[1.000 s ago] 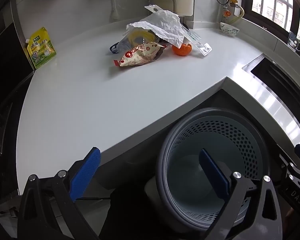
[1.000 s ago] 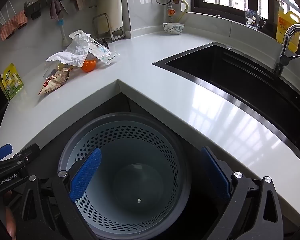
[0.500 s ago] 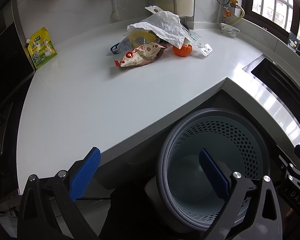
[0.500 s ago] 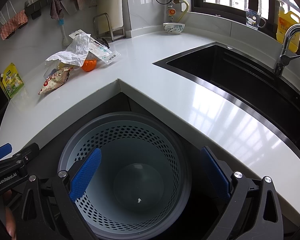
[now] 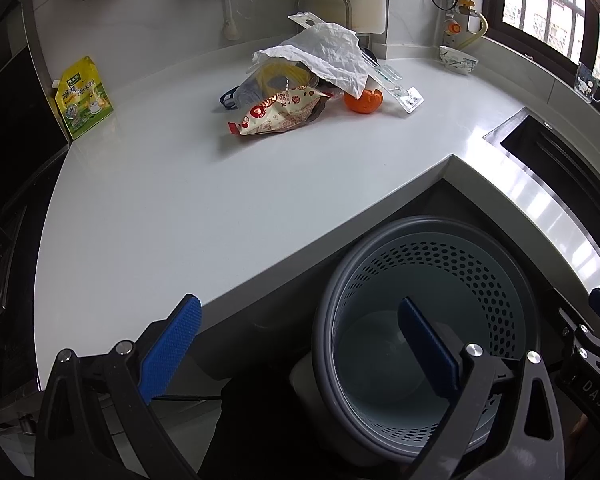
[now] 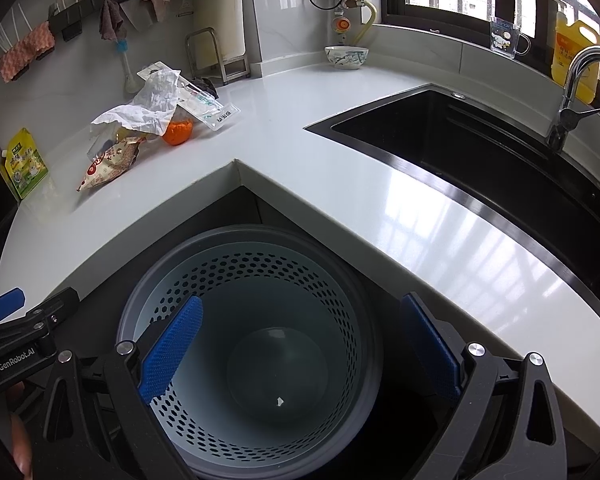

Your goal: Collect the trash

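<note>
- Left claw (image 5: pixel 296 344), jaws wide and empty, edges slightly closer to the trash pile (image 5: pixel 308 80) over the past second; right claw (image 6: pixel 300 344) likewise wide.
- Trash remains on the surface (image 5: pixel 160 208), well apart from the basket (image 6: pixel 364 308); collection not yet begun.

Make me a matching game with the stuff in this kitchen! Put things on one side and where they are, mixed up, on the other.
Things:
1. orange
2. green pouch
3. bowl
4. waste basket

Places:
A. below the counter's inner corner
B. leaning at the far left wall
C. near the window ledge
D. beside the crumpled white paper

Pairs: 1-D, 2-B, 3-C, 4-A
</note>
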